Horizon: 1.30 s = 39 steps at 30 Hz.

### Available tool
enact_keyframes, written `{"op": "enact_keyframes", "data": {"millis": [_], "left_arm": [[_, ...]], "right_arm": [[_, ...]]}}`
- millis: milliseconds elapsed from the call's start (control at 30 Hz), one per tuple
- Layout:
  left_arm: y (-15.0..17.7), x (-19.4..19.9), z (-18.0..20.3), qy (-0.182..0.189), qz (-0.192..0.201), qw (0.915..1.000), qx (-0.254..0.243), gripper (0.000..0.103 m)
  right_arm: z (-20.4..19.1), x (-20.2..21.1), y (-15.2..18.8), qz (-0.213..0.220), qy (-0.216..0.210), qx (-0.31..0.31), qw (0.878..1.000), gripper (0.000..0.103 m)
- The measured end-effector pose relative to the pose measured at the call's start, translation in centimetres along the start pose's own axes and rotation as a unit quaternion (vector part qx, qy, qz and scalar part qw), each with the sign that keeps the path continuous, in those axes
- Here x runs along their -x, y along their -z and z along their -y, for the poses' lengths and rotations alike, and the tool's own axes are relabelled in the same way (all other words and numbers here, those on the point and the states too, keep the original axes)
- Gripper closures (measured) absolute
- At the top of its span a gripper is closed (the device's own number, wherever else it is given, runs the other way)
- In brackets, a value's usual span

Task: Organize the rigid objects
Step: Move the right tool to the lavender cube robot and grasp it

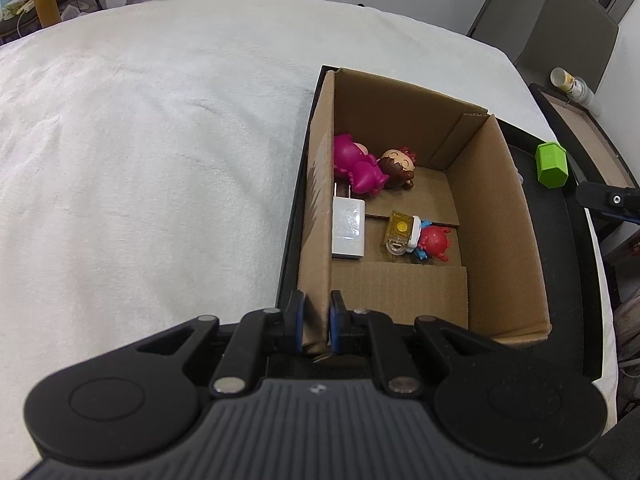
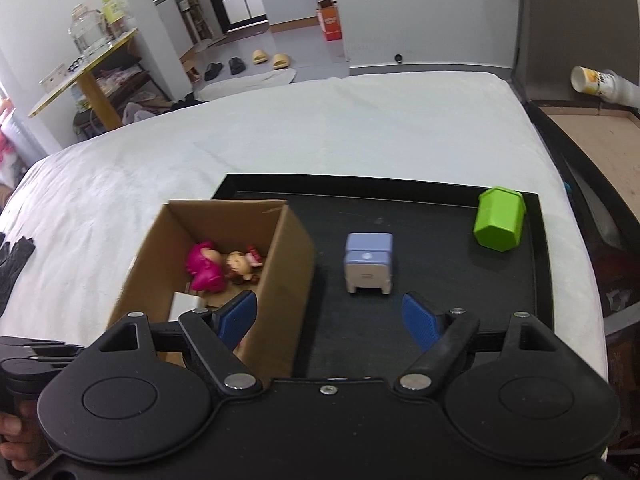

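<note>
A cardboard box (image 1: 504, 216) stands on the left of a black tray (image 2: 440, 216). In it lie a pink figurine (image 1: 356, 164), a brown-haired doll head (image 1: 400, 166), a white charger (image 1: 348, 232), a yellow clear piece (image 1: 400, 232) and a red-and-blue toy (image 1: 434, 242). My left gripper (image 1: 317, 322) is shut on the box's near left wall. My right gripper (image 2: 332, 320) is open and empty, just short of a lilac-and-white block (image 2: 368, 266) on the tray. A green hexagonal container (image 2: 498, 224) lies at the tray's far right; it also shows in the left wrist view (image 1: 551, 164).
The tray sits on a white bedspread (image 1: 140, 160). A dark wooden bedside frame (image 2: 600, 140) with a paper cup (image 2: 596, 80) is to the right. A black glove (image 2: 14, 260) lies at the bed's left edge. Beyond the bed are slippers and a table.
</note>
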<state>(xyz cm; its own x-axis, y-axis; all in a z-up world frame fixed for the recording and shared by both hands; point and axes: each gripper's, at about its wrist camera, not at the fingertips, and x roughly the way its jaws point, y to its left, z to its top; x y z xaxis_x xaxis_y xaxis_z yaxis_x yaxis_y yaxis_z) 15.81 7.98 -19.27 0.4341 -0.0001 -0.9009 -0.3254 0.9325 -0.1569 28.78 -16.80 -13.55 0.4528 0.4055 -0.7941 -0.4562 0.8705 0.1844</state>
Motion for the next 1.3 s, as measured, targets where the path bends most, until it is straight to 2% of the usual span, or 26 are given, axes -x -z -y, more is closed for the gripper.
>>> {"op": "enact_keyframes", "data": {"millis": [300, 367, 567, 1233, 1300], "left_arm": [[-0.2, -0.3, 0.5, -0.014, -0.006, 0.9999, -0.002, 0.092], [-0.3, -0.4, 0.6, -0.017, -0.009, 0.9998, -0.003, 0.092], [-0.3, -0.8, 0.6, -0.02, -0.013, 0.9997, -0.005, 0.092], [-0.8, -1.6, 1.0, -0.032, -0.034, 0.9988, -0.012, 0.092], [-0.8, -1.7, 1.0, -0.033, -0.034, 0.9988, -0.011, 0.092]], "right_arm": [[2.3, -3.1, 0.6, 0.01, 0.007, -0.042, 0.999, 0.026], [2.8, -4.1, 1.0, 0.015, 0.003, -0.049, 0.999, 0.032], [3.4, -7.1, 1.7, 0.013, 0.013, -0.04, 0.999, 0.042], [3.2, -10.2, 0.9, 0.037, 0.008, -0.031, 0.999, 0.042], [3.0, -10.5, 0.9, 0.036, 0.008, -0.026, 0.999, 0.047]]}}
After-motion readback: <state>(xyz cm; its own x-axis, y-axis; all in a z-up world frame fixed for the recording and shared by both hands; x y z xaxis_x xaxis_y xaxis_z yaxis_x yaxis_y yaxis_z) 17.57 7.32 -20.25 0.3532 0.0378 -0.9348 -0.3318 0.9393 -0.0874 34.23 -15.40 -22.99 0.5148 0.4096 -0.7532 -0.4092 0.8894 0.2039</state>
